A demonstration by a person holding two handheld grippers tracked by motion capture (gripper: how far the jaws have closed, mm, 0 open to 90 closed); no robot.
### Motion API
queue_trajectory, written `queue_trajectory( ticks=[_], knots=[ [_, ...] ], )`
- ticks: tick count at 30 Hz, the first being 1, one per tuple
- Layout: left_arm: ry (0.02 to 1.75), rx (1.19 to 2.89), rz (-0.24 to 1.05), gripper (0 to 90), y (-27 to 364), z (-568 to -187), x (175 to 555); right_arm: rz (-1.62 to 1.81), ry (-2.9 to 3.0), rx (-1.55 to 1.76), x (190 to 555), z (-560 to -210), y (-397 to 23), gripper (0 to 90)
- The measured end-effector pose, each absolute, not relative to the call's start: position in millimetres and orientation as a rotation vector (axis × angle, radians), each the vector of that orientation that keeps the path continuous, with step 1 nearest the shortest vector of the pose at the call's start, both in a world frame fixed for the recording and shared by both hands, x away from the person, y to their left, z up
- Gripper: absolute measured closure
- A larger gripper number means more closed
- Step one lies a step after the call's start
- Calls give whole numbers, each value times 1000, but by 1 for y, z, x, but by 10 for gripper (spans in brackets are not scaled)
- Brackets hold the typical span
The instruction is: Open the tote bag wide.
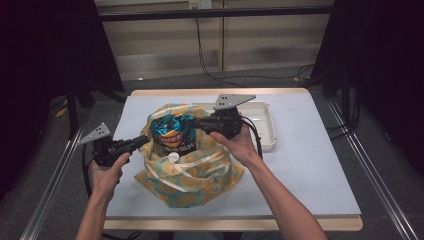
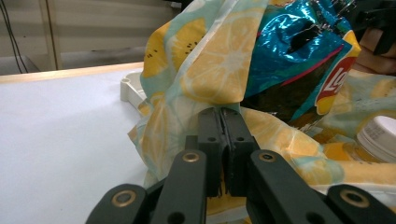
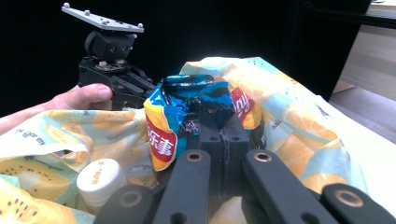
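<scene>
Chip bag being pinched at the mouth of the fruit-print bag

The chip bag (image 1: 172, 132) is sitting upright inside the cloth bag (image 1: 187, 172) at the bench (image 1: 310, 165) middle; the right gripper (image 3: 219, 123) is pinching its crinkled top, the left gripper (image 2: 223, 114) is pinching the cloth rim. A hard tug is risking a torn foil edge, or the bag tipping onto the white bottle cap (image 3: 100, 179).

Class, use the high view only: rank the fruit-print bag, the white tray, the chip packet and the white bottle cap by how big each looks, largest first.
1. fruit-print bag, clearly the largest.
2. white tray, though the bag and a gripper hide part of it.
3. chip packet, partly sunk in the bag.
4. white bottle cap, by far the smallest.
</scene>
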State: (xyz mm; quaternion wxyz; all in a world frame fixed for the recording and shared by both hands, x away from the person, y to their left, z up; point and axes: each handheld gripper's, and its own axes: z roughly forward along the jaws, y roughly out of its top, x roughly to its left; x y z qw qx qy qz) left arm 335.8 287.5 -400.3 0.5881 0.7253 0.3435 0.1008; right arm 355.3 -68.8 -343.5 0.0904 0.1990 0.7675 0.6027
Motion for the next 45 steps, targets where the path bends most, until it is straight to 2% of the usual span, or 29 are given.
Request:
queue_trajectory(
  ticks=[7, 10, 14, 20, 27, 31, 38, 40, 42, 45],
  knots=[
    [808, 1675, 243, 832, 292, -400, 336, 1795, 2287, 573, 349, -334, -70, 900],
    [823, 1672, 260, 717, 292, -396, 334, 1809, 2284, 570, 346, -331, -73, 900],
    [774, 1663, 276, 622, 289, -384, 329, 1831, 2272, 571, 344, -328, -75, 900],
    [673, 1649, 287, 578, 279, -364, 320, 1855, 2255, 539, 338, -316, -77, 900],
    [620, 1671, 276, 360, 265, -355, 318, 1881, 2243, 521, 334, -307, -80, 900],
    [652, 1688, 257, 296, 263, -362, 321, 1899, 2220, 504, 331, -298, -82, 900],
    [685, 1723, 222, 300, 263, -377, 327, 1919, 2198, 502, 330, -284, -86, 900],
    [698, 1738, 217, 354, 263, -381, 328, 1923, 2196, 498, 330, -281, -87, 900],
    [703, 1745, 211, 553, 264, -385, 328, 1925, 2190, 502, 330, -278, -87, 900],
    [715, 1749, 218, 784, 267, -389, 328, 1928, 2179, 512, 331, -274, -87, 900]
  ],
)
